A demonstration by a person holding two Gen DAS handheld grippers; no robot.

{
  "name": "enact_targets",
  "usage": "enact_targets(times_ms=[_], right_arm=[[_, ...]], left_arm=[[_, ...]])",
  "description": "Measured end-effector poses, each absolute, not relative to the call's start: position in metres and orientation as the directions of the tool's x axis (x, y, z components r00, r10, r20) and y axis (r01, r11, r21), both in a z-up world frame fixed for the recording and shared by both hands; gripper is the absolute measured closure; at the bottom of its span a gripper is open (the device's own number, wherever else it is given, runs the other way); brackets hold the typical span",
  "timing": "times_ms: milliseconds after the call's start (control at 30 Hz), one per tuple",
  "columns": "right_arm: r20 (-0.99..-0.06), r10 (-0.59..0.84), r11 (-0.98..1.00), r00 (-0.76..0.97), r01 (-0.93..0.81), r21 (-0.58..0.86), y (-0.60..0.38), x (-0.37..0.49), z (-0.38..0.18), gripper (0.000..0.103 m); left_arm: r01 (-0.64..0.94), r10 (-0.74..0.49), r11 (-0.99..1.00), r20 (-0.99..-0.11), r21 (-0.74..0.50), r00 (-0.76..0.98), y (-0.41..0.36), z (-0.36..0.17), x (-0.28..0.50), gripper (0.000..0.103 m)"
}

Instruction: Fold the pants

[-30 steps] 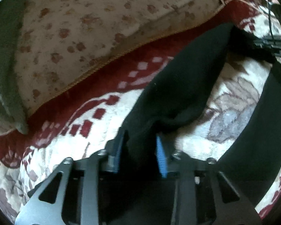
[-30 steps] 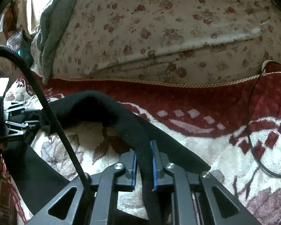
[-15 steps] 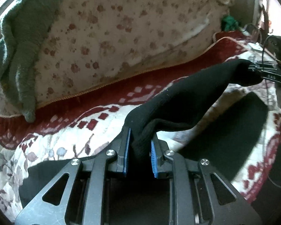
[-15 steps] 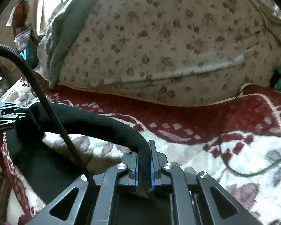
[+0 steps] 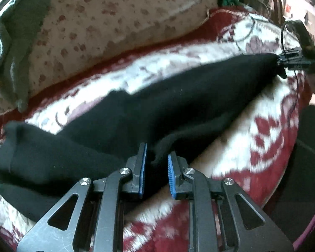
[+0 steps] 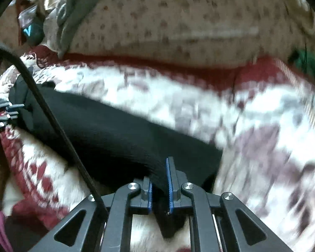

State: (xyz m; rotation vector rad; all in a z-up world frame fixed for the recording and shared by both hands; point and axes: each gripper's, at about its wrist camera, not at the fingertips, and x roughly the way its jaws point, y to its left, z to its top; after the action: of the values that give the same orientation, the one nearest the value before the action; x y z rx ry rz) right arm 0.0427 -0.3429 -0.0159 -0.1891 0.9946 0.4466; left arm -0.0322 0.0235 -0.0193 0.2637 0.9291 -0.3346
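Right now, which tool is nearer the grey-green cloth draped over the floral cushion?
Left. The left tool grips the pants at the end on the grey-green cloth's side. The right tool holds the other end, farther along the blanket.

Floral pillow (image 6: 178, 21) walls off the blanket (image 6: 262, 126) ahead

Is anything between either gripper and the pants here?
Nothing visible. The left gripper and the right gripper each already pinch the black pants between their fingers, the cloth stretched between them over the patterned blanket.
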Motion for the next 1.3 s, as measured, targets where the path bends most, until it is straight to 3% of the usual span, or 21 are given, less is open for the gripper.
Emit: enact_targets(times_ms=[100, 167, 200, 233, 500, 667, 833, 933, 1033, 1167, 1300], right_arm=[[-0.832, 0.355, 0.902, 0.426, -0.391, 0.184, -0.368, 0.035, -0.013, 0.093], [-0.801, 0.394, 0.901, 0.451, -0.36, 0.241, -0.383, 0.03, -0.005, 0.078], [-0.787, 0.406, 0.903, 0.465, -0.337, 0.267, -0.391, 0.03, -0.001, 0.063], [-0.781, 0.405, 0.907, 0.475, -0.316, 0.279, -0.394, 0.029, 0.0, 0.059], [-0.809, 0.421, 0.904, 0.409, -0.257, 0.341, -0.395, 0.054, -0.001, 0.059], [-0.888, 0.274, 0.936, 0.37, -0.316, 0.157, -0.394, 0.035, 0.003, 0.059], [-0.866, 0.241, 0.953, 0.438, -0.277, 0.125, -0.4, 0.035, 0.018, 0.057], [-0.864, 0.155, 0.966, 0.479, -0.258, 0.03, -0.385, 0.041, 0.027, 0.056], [-0.861, 0.221, 0.94, 0.458, -0.337, 0.062, -0.354, 0.053, 0.036, 0.056], [-0.894, 0.023, 0.909, 0.447, -0.383, -0.168, -0.33, 0.06, 0.026, 0.055], [-0.895, 0.057, 0.934, 0.443, -0.34, -0.11, -0.346, 0.059, 0.034, 0.055]], left_arm=[[0.372, -0.202, 0.928, -0.811, 0.021, 0.549, 0.037, -0.015, -0.038, 0.086], [0.351, -0.23, 0.936, -0.804, -0.029, 0.548, 0.047, -0.007, -0.039, 0.086], [0.344, -0.244, 0.938, -0.8, -0.05, 0.548, 0.051, -0.003, -0.039, 0.086], [0.34, -0.252, 0.939, -0.797, -0.062, 0.55, 0.054, 0.001, -0.04, 0.086], [0.325, -0.211, 0.946, -0.783, -0.011, 0.586, 0.065, 0.021, -0.055, 0.086], [0.255, -0.168, 0.967, -0.785, -0.014, 0.596, 0.089, 0.022, -0.053, 0.086], [0.094, -0.153, 0.988, -0.782, -0.12, 0.604, 0.134, 0.025, -0.043, 0.086], [-0.009, -0.135, 0.984, -0.777, -0.179, 0.614, 0.164, 0.027, -0.039, 0.086], [-0.097, -0.16, 0.955, -0.762, -0.28, 0.627, 0.197, 0.028, -0.036, 0.086], [-0.148, -0.119, 0.95, -0.755, -0.276, 0.645, 0.224, 0.035, -0.026, 0.086], [-0.207, -0.068, 0.94, -0.743, -0.272, 0.666, 0.253, 0.041, -0.012, 0.086]])
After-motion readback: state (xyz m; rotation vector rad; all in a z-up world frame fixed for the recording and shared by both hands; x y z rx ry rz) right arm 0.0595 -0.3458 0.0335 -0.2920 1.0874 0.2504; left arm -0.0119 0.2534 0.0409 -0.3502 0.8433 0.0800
